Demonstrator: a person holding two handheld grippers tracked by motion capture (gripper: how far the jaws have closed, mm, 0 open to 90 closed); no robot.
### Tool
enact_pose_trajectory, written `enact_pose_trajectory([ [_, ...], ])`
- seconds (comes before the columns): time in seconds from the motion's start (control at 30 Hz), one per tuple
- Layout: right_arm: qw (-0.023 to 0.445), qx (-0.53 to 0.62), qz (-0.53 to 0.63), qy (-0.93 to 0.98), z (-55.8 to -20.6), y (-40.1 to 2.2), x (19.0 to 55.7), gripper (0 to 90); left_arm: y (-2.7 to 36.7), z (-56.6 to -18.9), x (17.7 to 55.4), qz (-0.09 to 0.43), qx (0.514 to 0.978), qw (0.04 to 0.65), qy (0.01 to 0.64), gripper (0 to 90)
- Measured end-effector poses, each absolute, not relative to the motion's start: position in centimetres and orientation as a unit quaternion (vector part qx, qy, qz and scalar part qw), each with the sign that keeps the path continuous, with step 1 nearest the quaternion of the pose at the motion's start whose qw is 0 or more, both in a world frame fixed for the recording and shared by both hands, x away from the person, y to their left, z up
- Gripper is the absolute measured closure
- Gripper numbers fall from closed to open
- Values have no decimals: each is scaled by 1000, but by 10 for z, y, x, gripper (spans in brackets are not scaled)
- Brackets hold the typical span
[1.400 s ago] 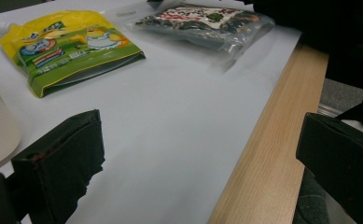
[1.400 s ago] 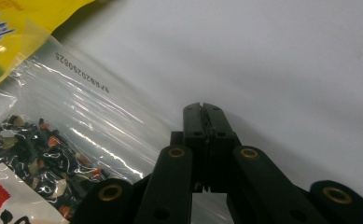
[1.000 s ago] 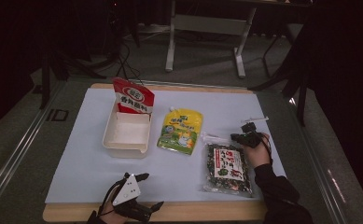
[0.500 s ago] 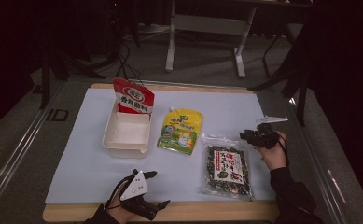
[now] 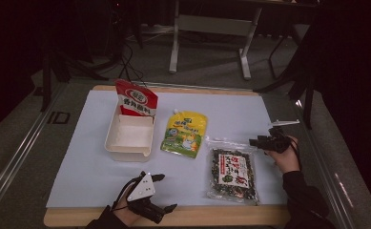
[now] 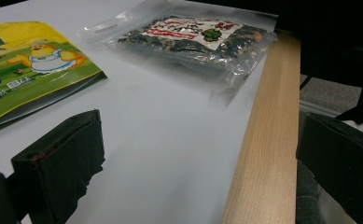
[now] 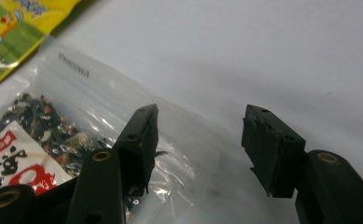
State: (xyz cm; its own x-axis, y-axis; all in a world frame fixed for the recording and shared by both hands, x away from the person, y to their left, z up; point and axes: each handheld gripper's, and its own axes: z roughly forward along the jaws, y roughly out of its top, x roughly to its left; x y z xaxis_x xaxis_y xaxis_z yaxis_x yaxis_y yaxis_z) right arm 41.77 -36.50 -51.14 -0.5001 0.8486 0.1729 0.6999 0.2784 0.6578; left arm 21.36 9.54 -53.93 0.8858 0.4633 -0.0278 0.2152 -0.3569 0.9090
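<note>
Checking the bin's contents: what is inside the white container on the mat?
The white container looks bare inside, with a red packet standing at its far end. Its near wall hides the floor just behind it.

A yellow-and-green pouch (image 5: 183, 134) with a cartoon figure, a clear bag (image 5: 232, 174) of dark bits with a red-lettered white label, a red-and-white packet (image 5: 136, 98), and a cream tray (image 5: 110, 142) lie on the white sheet (image 5: 78, 157).

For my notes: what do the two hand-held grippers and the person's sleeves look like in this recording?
Both are black. The left hand-held gripper carries a pale grey three-cornered plate on top, with a thin black cable looping off it. The right hand-held gripper is compact and black; up close its jaws are blocky black pads on arms with brass-coloured rivets. The person wears dark sleeves.
</note>
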Motion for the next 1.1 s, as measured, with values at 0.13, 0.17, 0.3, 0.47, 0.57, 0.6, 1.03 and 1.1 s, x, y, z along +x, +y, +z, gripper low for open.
enact_pose_trajectory([
  [0.13, 83, 484, 342, 801, -516, -366, 422, 447, 96, -540, 214, 117, 815, 528, 210, 20],
  [0.17, 83, 484, 342, 801, -516, -366, 422, 447, 96, -540, 214, 117, 815, 528, 210, 20],
  [0.3, 60, 474, 328, 815, -521, -365, 422, 551, 96, -540, 213, 117, 815, 527, 210, 20],
  [0.47, 66, 462, 301, 832, -522, -360, 420, 718, 95, -540, 214, 118, 815, 527, 211, 20],
  [0.57, 81, 449, 289, 841, -520, -355, 417, 850, 95, -540, 214, 118, 815, 527, 211, 20],
  [0.6, 84, 448, 288, 843, -519, -354, 416, 872, 95, -540, 214, 118, 815, 527, 210, 20],
  [1.03, 128, 396, 311, 854, -482, -341, 397, 900, 94, -538, 214, 109, 806, 542, 211, 20],
  [1.1, 136, 390, 321, 852, -473, -340, 394, 900, 94, -536, 214, 110, 805, 543, 209, 20],
])
